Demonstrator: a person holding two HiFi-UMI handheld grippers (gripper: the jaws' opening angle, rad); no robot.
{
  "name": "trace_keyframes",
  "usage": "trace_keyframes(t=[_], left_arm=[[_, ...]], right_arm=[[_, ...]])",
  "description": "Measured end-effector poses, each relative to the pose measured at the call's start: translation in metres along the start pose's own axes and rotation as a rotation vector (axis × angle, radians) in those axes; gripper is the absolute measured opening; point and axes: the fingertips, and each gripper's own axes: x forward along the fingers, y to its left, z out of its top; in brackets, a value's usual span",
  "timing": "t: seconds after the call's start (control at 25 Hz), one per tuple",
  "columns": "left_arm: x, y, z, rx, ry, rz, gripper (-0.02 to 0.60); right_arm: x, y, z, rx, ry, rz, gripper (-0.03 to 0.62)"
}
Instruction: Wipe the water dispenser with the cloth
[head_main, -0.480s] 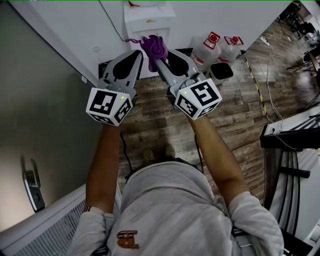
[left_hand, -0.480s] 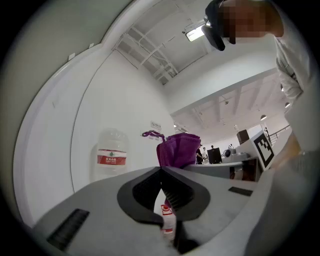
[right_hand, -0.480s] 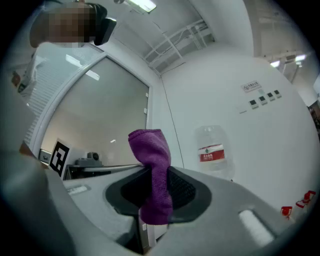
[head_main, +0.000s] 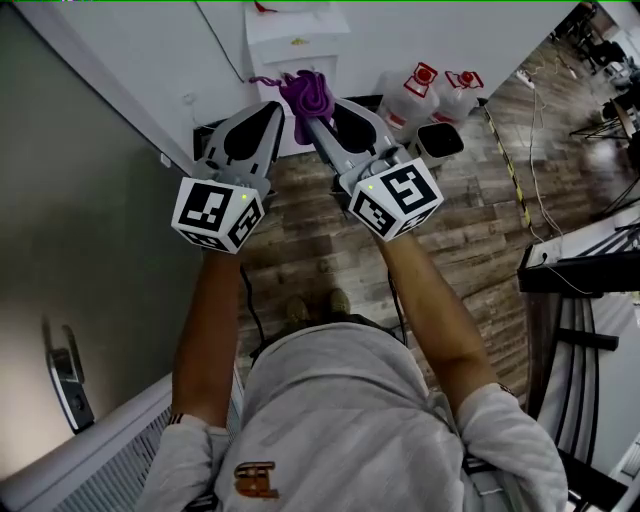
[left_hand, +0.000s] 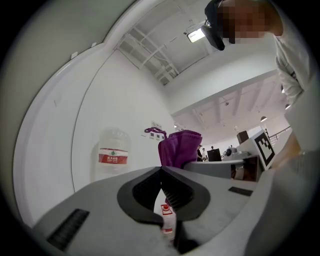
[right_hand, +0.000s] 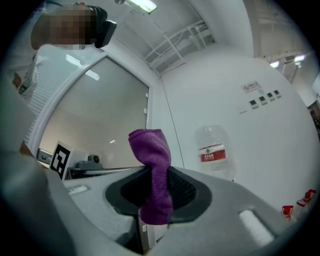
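**Right claw** (head_main: 312, 118): closed on the cloth. In the right gripper view the right claw (right_hand: 154, 172) pinches it at the tips.

**Cloth** (head_main: 308, 95), purple, soft pile: held between the right claw's tips. One bunched end stands out past the tips; the other end of the cloth (right_hand: 150, 145) hangs back through the opening between the jaws. In the head view it lies over the lower front of the water dispenser; whether it touches the casing cannot be told. In the left gripper view the cloth (left_hand: 179, 146) shows just beyond and to the right of that claw's tips.

**Left claw** (head_main: 272, 106): jaws brought together at the tips, nothing held. The left gripper view shows the left claw (left_hand: 161, 170) closed, with only a slim gap lower down. It lies just left of the right claw, apart from the cloth.

**Water dispenser** (head_main: 297, 45), white: stands against the white wall, directly ahead of both claws.

**Clear bottle with red label** (right_hand: 213, 149): seen against the white wall.

**Two spare bottles** (head_main: 415, 95), red caps: on the wooden floor (head_main: 480, 230), right of the dispenser.

**Black bin** (head_main: 441, 142): on the floor, just in front of the spare bottles.
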Motion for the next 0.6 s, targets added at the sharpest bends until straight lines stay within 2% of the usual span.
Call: trace_keyframes(t=[0.28,0.6], left_arm=[[-0.013,0.022,-0.005,-0.004,0.001,-0.003,-0.002],[-0.025,0.049,-0.010,0.014,-0.007,-0.016,-0.002]], right_arm=[[0.015,0.010,-0.017,0.010,0.020,-0.041,0.098],[0.029,0.020,-0.027,-0.046,0.014,-0.139,0.100]])
